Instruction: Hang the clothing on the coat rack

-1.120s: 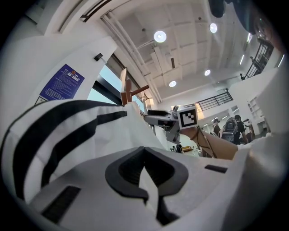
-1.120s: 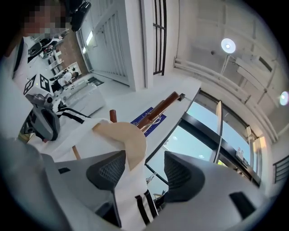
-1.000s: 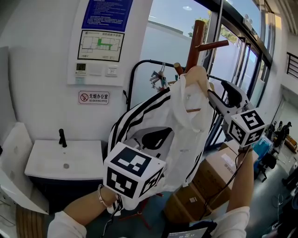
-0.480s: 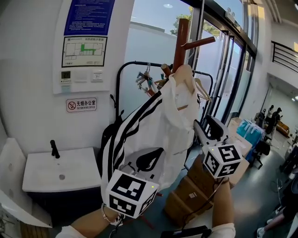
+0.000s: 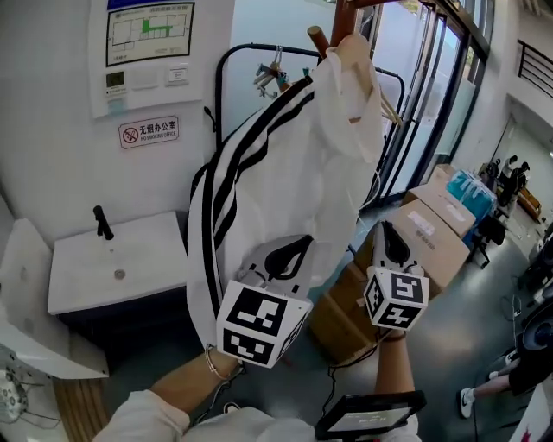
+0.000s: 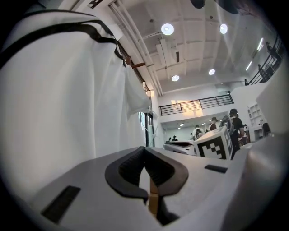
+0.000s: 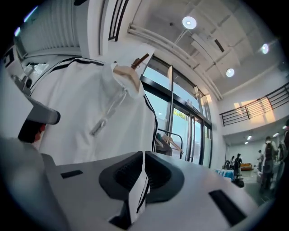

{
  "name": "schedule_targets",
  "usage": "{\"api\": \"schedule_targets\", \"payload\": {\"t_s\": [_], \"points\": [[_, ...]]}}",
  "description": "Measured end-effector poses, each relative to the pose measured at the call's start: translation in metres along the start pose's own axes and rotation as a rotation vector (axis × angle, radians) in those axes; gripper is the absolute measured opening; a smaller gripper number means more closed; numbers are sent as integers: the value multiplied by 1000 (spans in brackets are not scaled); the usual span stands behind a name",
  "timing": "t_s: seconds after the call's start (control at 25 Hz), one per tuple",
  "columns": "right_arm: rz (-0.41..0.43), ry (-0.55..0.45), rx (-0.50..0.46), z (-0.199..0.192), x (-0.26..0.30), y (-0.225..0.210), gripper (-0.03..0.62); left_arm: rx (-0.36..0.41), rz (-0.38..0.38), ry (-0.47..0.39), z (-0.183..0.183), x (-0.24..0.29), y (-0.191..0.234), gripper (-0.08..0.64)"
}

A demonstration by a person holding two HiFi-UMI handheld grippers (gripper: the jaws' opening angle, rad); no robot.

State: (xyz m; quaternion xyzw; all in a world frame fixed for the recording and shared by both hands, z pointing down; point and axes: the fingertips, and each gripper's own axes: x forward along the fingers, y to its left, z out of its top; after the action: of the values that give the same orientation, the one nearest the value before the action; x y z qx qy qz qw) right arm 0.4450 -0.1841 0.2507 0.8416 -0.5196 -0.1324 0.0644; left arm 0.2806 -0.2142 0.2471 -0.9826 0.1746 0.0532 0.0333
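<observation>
A white jacket [image 5: 285, 164] with black stripes hangs on a wooden hanger [image 5: 356, 52] from the brown coat rack pole [image 5: 343, 10]. It fills the left of the left gripper view [image 6: 58, 90] and shows in the right gripper view [image 7: 90, 117]. My left gripper [image 5: 289, 252] sits low in front of the jacket's hem. Its jaws [image 6: 144, 151] are shut with no cloth between them. My right gripper [image 5: 386, 237] hangs lower right of the jacket, apart from it. Its jaws [image 7: 142, 155] have just been closing and stand shut on nothing.
A white basin [image 5: 112, 272] with a black tap stands at the lower left against the wall. Cardboard boxes [image 5: 432, 233] sit on the floor to the right. A black garment rail [image 5: 259, 60] with spare hangers is behind the jacket, and glass doors [image 5: 432, 86] beyond.
Both grippers have come down from the jacket. The right one left the hanger and collar area, dropped well below it, and its jaws shut. The head view has tilted downward.
</observation>
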Motion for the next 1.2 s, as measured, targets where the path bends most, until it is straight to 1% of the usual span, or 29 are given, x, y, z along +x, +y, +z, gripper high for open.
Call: {"api": "schedule_targets", "payload": {"t_s": [0.08,0.2,0.28,0.36,0.52,0.6,0.68,0.72,0.76,0.8,0.92,1.0,1.08,1.2], "points": [[-6,49,33,-28,-10,-2,31,2,49,17,-15,-3,0,8],[20,109,119,-62,-26,-7,26,-14,111,66,-41,-5,-5,8],[44,129,151,-74,-33,-9,26,-37,153,91,-54,-6,-6,8],[70,142,160,-80,-41,-8,26,-59,201,107,-64,-13,-7,8],[98,154,197,-91,-57,-8,26,-74,285,124,-84,-33,-15,8],[60,136,183,-96,-64,-12,25,-72,328,115,-90,-43,-20,8],[6,96,115,-98,-72,-13,25,-66,370,104,-94,-54,-21,8],[-2,78,87,-99,-77,-10,25,-64,389,102,-96,-58,-21,8],[8,67,78,-99,-81,-6,25,-63,408,102,-98,-62,-21,8],[33,64,90,-100,-83,-2,25,-62,427,102,-100,-66,-21,8],[135,85,185,-108,-88,11,25,-61,484,101,-106,-75,-21,6],[185,103,226,-117,-91,17,25,-57,518,108,-114,-80,-22,8],[200,117,228,-126,-95,19,25,-58,539,123,-125,-84,-24,8],[210,131,236,-135,-99,20,25,-87,556,137,-135,-91,-23,6]]}}
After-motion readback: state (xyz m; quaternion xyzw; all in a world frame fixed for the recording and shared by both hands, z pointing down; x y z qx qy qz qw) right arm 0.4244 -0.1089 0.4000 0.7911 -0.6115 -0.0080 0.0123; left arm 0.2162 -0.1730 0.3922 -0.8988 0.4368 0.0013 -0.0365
